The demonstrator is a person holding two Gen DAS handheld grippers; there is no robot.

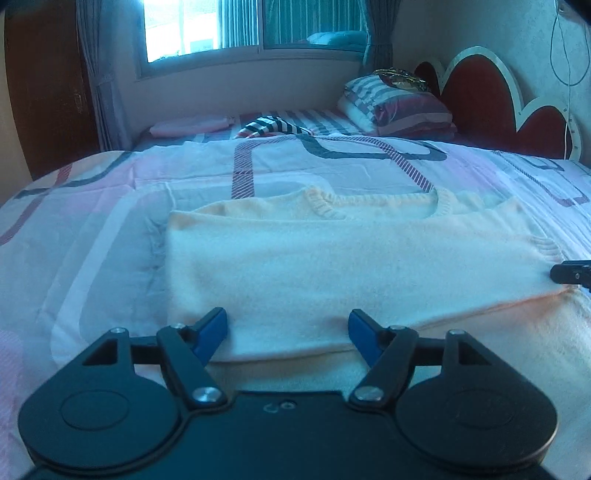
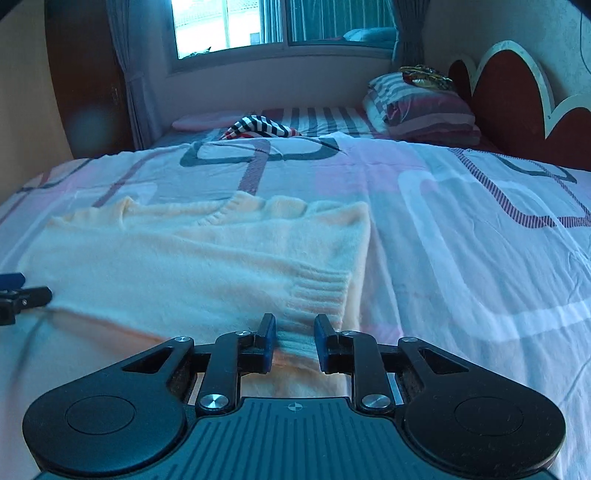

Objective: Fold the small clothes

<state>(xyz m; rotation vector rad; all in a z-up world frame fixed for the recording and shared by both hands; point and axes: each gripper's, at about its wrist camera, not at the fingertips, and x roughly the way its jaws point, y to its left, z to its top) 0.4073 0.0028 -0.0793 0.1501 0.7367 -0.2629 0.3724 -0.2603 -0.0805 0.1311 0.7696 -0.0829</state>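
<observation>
sweater: a cream knit sweater (image 1: pixel 332 266) lies flat on the bed, neckline toward the window, sleeves folded in over the body so that it forms a rough rectangle; its near part runs under both grippers.
collar: the ribbed neckline (image 1: pixel 373 205) sits at the far edge, its opening facing the pillows.
cuff: a ribbed cuff (image 2: pixel 325 291) lies at the sweater's near right corner, just ahead of the right gripper.
left gripper: the left gripper (image 1: pixel 288 334) hovers low over the sweater's near edge, its blue pads set wide apart; knit shows between them, but the pads do not press on it.
right gripper: the right gripper (image 2: pixel 294 341) has its blue pads a narrow gap apart, with the cuff's ribbing between them; the pads stand just clear of the knit on each side and do not pinch it.
bedspread: a pink and white bedspread (image 2: pixel 461 258) with grey and striped band patterns covers the bed under the sweater.
other cloth: a black-and-white striped garment (image 1: pixel 271 127) lies crumpled farther up the bed, well apart from the sweater; a folded pink cloth (image 1: pixel 192 124) lies beside it near the wall.
pillows: striped pillows (image 1: pixel 399 107) are stacked against a red scalloped headboard (image 1: pixel 476 92).
window: a curtained window (image 1: pixel 251 26) lets in daylight beyond the bed.
</observation>
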